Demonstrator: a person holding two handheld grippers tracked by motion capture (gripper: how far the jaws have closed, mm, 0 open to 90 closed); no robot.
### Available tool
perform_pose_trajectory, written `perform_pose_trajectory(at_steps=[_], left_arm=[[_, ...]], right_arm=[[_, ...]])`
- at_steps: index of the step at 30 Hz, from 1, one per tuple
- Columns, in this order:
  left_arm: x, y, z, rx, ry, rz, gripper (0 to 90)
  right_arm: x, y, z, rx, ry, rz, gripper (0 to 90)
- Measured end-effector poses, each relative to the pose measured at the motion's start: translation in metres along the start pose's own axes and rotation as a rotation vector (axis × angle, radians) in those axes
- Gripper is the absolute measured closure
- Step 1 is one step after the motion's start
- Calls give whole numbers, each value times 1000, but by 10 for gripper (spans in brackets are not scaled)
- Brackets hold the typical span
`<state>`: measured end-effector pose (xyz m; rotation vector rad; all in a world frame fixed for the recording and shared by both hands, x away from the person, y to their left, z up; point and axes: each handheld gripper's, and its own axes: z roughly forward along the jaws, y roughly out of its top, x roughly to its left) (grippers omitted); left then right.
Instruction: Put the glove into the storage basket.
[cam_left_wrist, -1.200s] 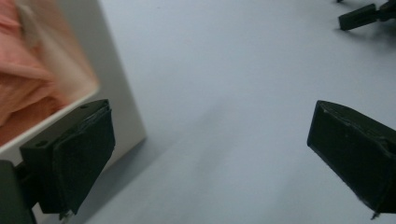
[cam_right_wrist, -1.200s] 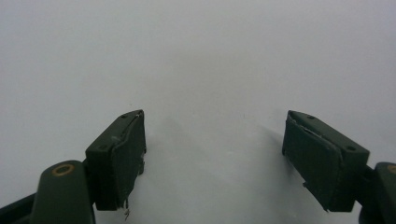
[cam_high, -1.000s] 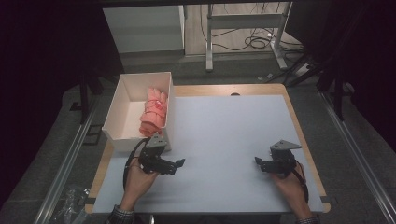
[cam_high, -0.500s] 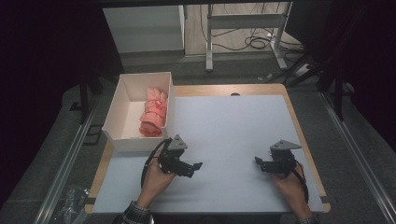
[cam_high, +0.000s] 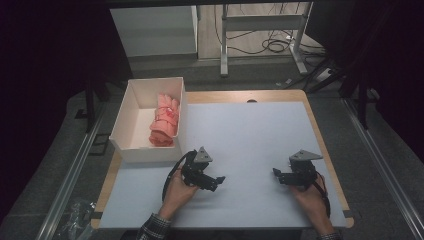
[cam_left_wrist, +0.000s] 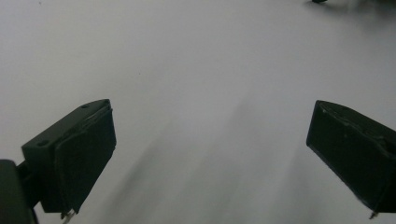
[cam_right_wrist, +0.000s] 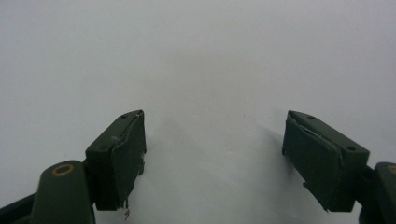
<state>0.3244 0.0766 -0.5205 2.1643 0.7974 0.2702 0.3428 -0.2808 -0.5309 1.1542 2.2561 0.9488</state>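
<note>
a dim room: grey floor (cam_high: 65, 165), metal desk legs (cam_high: 224, 45), tangled cables (cam_high: 272, 45) behind the table (cam_high: 280, 95).

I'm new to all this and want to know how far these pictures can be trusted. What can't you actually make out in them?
- High view: the pink cloth bundle in the white box is too small to tell what it is or how it is folded.
- High view: the box's near wall hides part of its floor.
- High view: the clear plastic beside the table is dim and cut off.
- Both gripper views: the grey table mat looks blurred and featureless.
</note>
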Motion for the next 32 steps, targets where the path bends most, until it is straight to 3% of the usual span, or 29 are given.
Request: perform_pose_trajectory(at_steps=[18,22,27,32], left_arm=[[5,-15,20,49,-2,-21,18],[4,-14,21,59,4,-18,16],[0,-13,24,87,32,18,1],[0,-13,24,84,33,18,0]], right_arm=[[0,0,0,0,0,0,219],[0,0,0,0,0,-1,219],[0,0,0,0,0,-1,219],[0,0,0,0,1,-2,219]])
